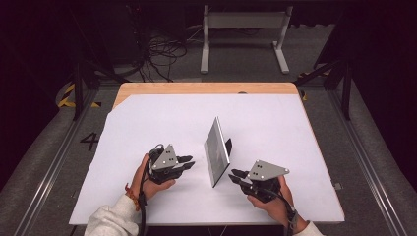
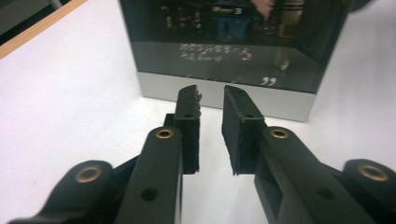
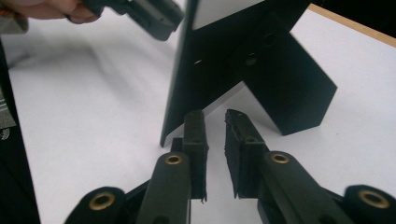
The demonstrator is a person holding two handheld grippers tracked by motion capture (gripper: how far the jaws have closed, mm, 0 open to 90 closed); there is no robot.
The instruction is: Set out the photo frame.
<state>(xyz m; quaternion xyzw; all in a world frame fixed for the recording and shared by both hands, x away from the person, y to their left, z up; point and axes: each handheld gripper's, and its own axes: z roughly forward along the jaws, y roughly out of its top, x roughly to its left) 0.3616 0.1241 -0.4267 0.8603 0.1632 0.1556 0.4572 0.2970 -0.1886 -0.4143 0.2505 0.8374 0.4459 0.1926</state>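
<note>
Two tools: one on each side of a standing picture frame [image 1: 216,151], both apart from it.
Frame: upright and slightly tilted on the white sheet [image 1: 147,123] that covers the bench [image 1: 206,88], propped by a black back stand [image 3: 285,79].
Frame front: dark glossy picture with a silver lower border, facing the left tool.
Left tool [image 1: 188,162]: left of the frame and pointing at it; narrow gap between the pads [image 2: 189,126], nothing in it.
Right tool [image 1: 236,176]: near the frame's near corner, behind it; pads [image 3: 195,149] slightly apart, nothing gripped.
Hands: left hand [image 1: 147,183] and right hand [image 1: 273,199] hold the tools low over the sheet.
</note>
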